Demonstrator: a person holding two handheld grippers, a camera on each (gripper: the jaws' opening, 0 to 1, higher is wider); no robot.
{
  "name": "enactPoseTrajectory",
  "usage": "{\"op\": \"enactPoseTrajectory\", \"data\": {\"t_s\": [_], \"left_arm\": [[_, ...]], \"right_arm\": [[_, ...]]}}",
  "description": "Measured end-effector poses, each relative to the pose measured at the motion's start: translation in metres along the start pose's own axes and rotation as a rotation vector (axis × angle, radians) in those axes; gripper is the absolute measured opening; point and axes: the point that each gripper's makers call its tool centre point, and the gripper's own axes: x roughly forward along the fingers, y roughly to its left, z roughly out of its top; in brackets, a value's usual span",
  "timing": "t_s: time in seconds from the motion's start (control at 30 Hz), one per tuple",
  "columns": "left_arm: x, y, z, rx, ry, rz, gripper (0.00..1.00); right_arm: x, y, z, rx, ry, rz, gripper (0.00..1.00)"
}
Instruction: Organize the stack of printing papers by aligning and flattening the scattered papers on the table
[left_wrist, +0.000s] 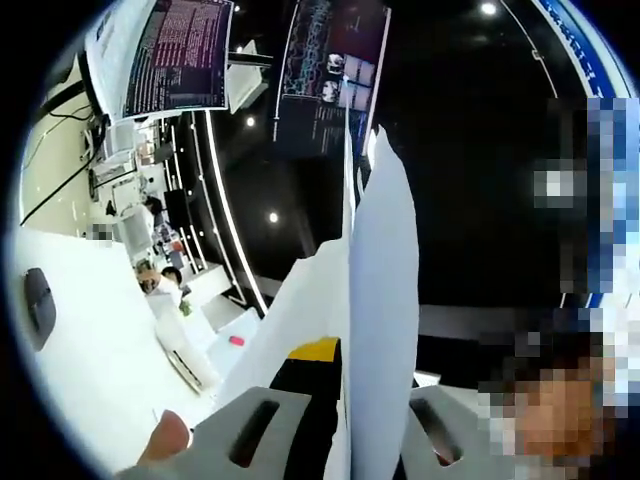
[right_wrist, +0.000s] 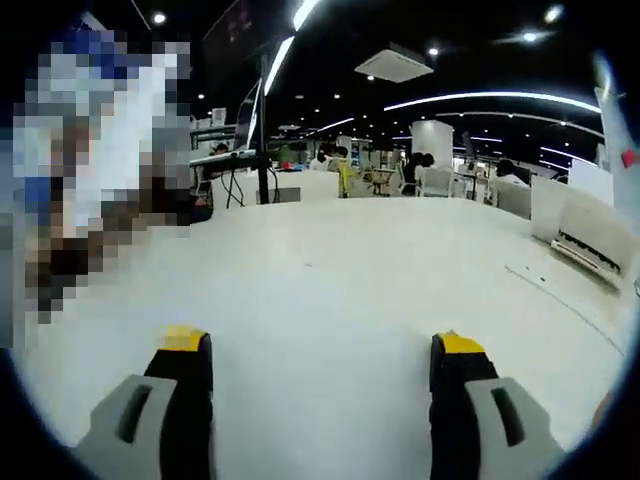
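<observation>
White tabletop (right_wrist: 330, 300) runs out broad and bare under the right gripper (right_wrist: 322, 385), with an open office beyond it: desks, a monitor (right_wrist: 247, 118) on a stand, ceiling strip lights, people seated far off. That gripper's yellow-tipped jaws stand wide apart with nothing between them, hovering low over the table. At the far right edge of the right gripper view, some white sheets (right_wrist: 585, 235) lie flat on the table, well away from the jaws.

The left gripper (left_wrist: 345, 425) is rolled hard over, so its view takes in the dark ceiling, hanging screens (left_wrist: 180, 55) and the table (left_wrist: 90, 330) tipped up at the left. Its jaws are closed on papers (left_wrist: 380, 300): white sheets rise upright from between them, fanned a little, their top edges uneven. A fingertip (left_wrist: 165, 438) shows at the bottom, beside the jaw housing. A dark mouse-like object (left_wrist: 40, 305) sits on the table at the left edge.

By my reckoning the job is mid-way at best. Some sheets are gathered and lifted in one grip, but they are not squared; their edges splay. What looks left is bringing the bundle down, tapping the edges even, laying it flat and pressing it. Whether the sheets at the right belong to the stack, I cannot tell.
</observation>
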Motion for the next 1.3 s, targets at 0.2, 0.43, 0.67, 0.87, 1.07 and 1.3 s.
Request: {"op": "enactPoseTrajectory", "data": {"t_s": [0.2, 0.43, 0.67, 0.87, 1.07, 1.3], "left_arm": [[-0.001, 0.002, 0.000, -0.005, -0.002, 0.005, 0.06], [-0.002, 0.001, 0.000, -0.004, -0.002, 0.004, 0.06], [-0.002, 0.001, -0.001, -0.003, 0.000, 0.008, 0.06], [-0.002, 0.002, -0.001, -0.003, 0.004, 0.007, 0.06], [-0.003, 0.002, 0.000, -0.001, 0.005, 0.009, 0.06], [-0.003, 0.001, -0.002, 0.003, 0.008, 0.011, 0.06]], "right_arm": [[-0.001, -0.002, 0.002, 0.007, -0.001, -0.018, 0.79], [-0.001, -0.001, 0.003, 0.008, 0.005, -0.023, 0.74], [0.000, 0.000, 0.004, 0.006, 0.005, -0.021, 0.74], [0.000, -0.001, 0.005, 0.005, 0.003, -0.021, 0.64], [0.001, -0.002, 0.005, 0.005, 0.001, -0.021, 0.63], [-0.001, -0.011, 0.006, -0.042, 0.103, -0.042, 0.68]]}}
